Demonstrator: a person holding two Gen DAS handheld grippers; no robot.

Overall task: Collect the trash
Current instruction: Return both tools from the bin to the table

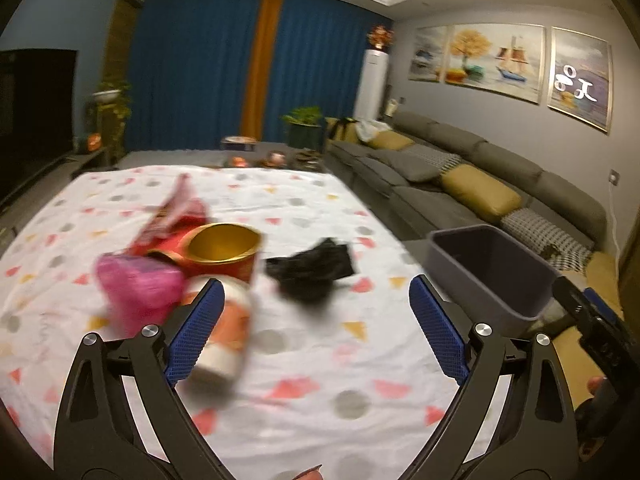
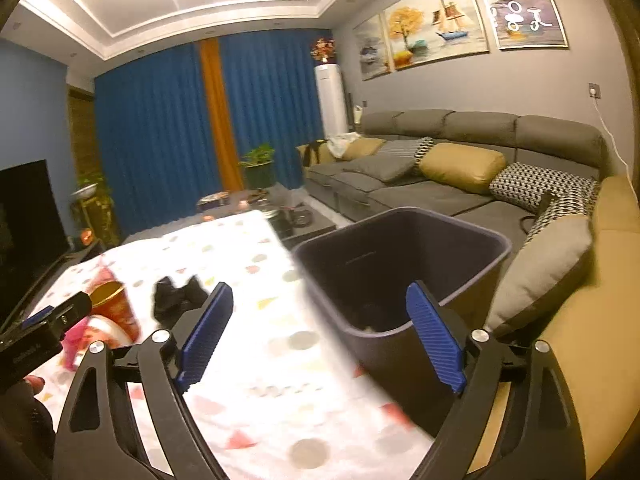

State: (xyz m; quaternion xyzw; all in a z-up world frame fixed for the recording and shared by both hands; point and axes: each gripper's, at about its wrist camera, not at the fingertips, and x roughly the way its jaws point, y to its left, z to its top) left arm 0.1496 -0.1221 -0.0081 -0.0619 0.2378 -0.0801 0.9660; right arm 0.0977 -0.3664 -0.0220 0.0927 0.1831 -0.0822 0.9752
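A dim living room with blue curtains and a grey sofa lies behind a surface covered in a white cloth dotted with coloured triangles and circles. The trash sits bunched toward the left edge: a pink plastic wrapper, a red-and-gold paper cup lying on its side, a white-and-orange cup, a red snack packet, and a crumpled black bag nearer the middle.

The left tool stands released with nothing between its blue pads, the white-and-orange cup just beside its left pad. The right tool is likewise released and empty, aimed toward the near rim of the dark bin standing off the right edge of the surface.

Both views are smeared, so a hurried reach could nudge the tipped cups and roll them away, or snag the loose cloth and drag the whole pile. The light wrapper may slip from the pads.

The bin's floor is dark; something dim lies at the bottom, but what cannot be told.
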